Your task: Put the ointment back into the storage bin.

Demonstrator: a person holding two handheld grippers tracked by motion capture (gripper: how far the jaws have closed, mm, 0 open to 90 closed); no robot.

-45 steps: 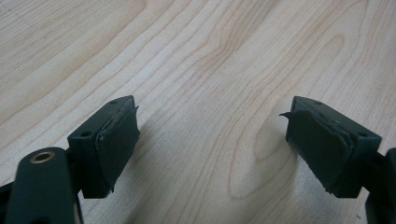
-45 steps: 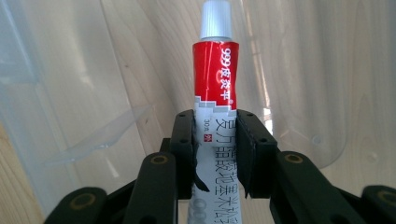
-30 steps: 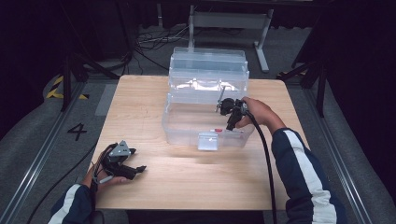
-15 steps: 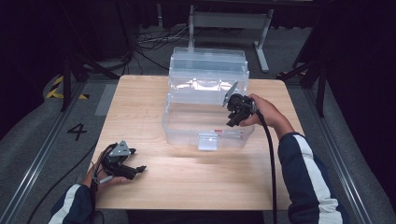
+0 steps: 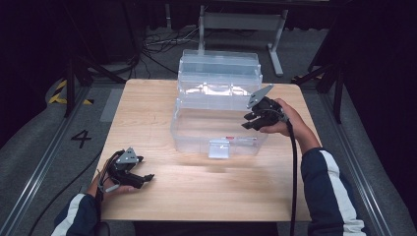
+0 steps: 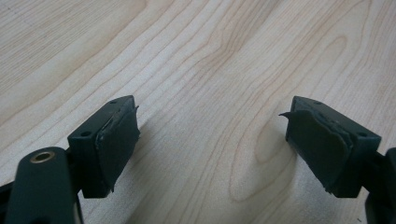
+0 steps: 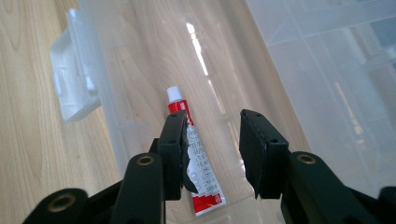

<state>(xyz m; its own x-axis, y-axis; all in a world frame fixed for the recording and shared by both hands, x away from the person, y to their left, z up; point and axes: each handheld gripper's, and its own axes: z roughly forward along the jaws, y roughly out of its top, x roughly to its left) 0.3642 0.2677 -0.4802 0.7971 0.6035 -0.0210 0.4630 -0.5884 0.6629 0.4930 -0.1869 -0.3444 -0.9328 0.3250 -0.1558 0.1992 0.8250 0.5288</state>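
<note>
At the near left of the pale wooden table (image 5: pixel 162 118), the left gripper (image 5: pixel 143 179) rests with jaws spread wide, empty. At centre, a red-and-white tube with a white cap (image 7: pixel 195 157) lies on the floor of the clear plastic storage box (image 5: pixel 196 135). At right, the right gripper (image 7: pixel 212 142) hangs above the tube; its jaws have just been opening and grip nothing. Lowering again, a jaw could strike the box wall.

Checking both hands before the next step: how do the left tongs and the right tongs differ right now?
The left tongs sit low over the bare wooden table; the right tongs hang above the clear plastic storage box. The left jaws gape wider than the right. Both hold nothing.
</note>
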